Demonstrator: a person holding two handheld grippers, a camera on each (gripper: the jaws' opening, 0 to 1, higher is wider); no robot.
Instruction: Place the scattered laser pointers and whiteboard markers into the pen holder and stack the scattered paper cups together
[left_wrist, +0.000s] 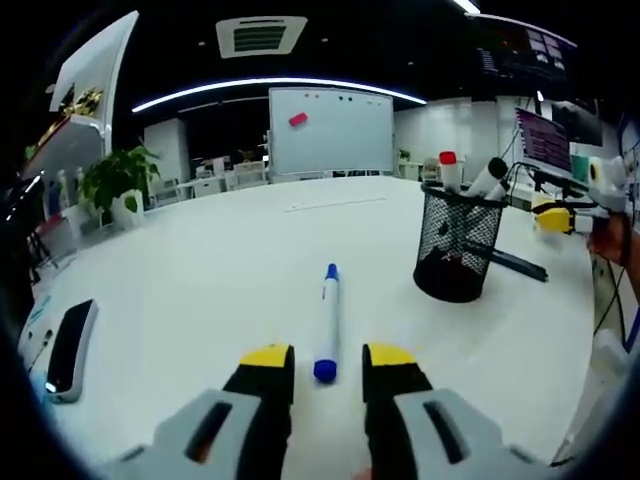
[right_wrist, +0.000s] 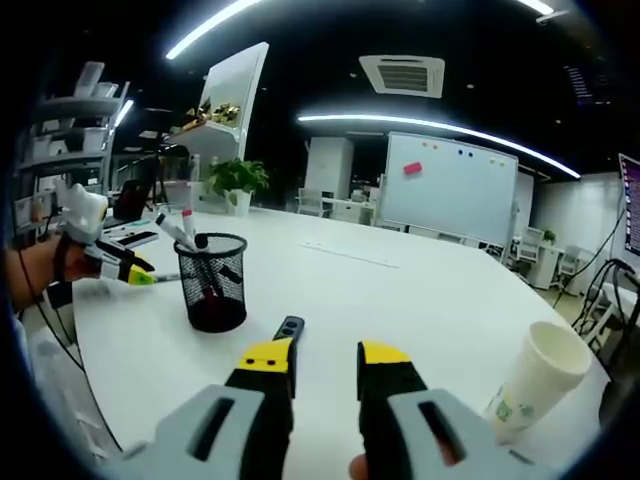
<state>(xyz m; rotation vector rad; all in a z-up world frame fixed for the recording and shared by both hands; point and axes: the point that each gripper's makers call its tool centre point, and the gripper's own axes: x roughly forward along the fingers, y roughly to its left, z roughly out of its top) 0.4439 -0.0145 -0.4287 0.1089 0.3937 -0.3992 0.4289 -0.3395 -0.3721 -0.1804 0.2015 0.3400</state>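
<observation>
A blue whiteboard marker (left_wrist: 328, 318) lies on the white table, its near cap just between the yellow tips of my left gripper (left_wrist: 328, 357), which is open and not touching it. The black mesh pen holder (left_wrist: 458, 245) stands to the right with several markers upright in it, and a black laser pointer (left_wrist: 520, 265) lies behind it. In the right gripper view, my right gripper (right_wrist: 325, 355) is open with another black laser pointer (right_wrist: 288, 328) just beyond its left jaw. The pen holder (right_wrist: 212, 282) stands to the left, and a white paper cup (right_wrist: 535, 380) to the right.
A black flat device (left_wrist: 70, 345) lies near the table's left edge. The right gripper (left_wrist: 562, 220) shows past the holder. A hand holds the left gripper (right_wrist: 120, 265) beyond the holder. A whiteboard (left_wrist: 330, 130) and a potted plant (left_wrist: 118, 180) stand beyond the table.
</observation>
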